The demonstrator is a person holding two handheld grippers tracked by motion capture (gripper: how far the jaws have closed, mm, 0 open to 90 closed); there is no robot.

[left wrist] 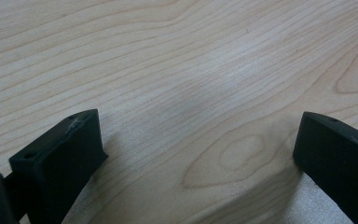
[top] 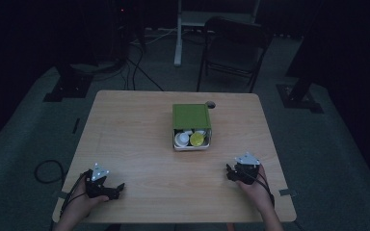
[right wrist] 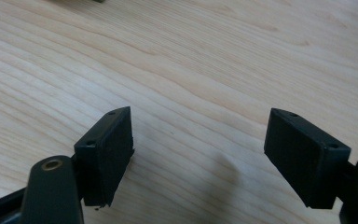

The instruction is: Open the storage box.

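Dim light in the high view; room beyond the table (top: 139, 144) mostly black. A folding chair (top: 233, 48) and floor cables barely readable behind it. Green box (top: 191, 126) sits right of the table's centre, lid covering its far part, near end uncovered. Inside: a white round container (top: 181, 139) and a yellow-lidded one (top: 197, 139) side by side; more white shapes behind them tucked under the lid, too small to identify. Small dark round thing (top: 210, 104) at the box's far right corner, not identifiable.

Left gripper (top: 115, 188) low over the near left table area, held in the left hand (top: 84, 197), forearm cut off by the bottom edge, jaws pointing right across the table. Left gripper view: jaws spread wide, only bare wood grain between.

Right gripper (top: 229, 171) at near right, right hand (top: 256, 188) behind it, jaws pointing left and slightly away. Right gripper view: jaws apart, nothing between, pads clear of the wood; a sliver of something at the top edge, cut off.

Both grippers well apart from the box.
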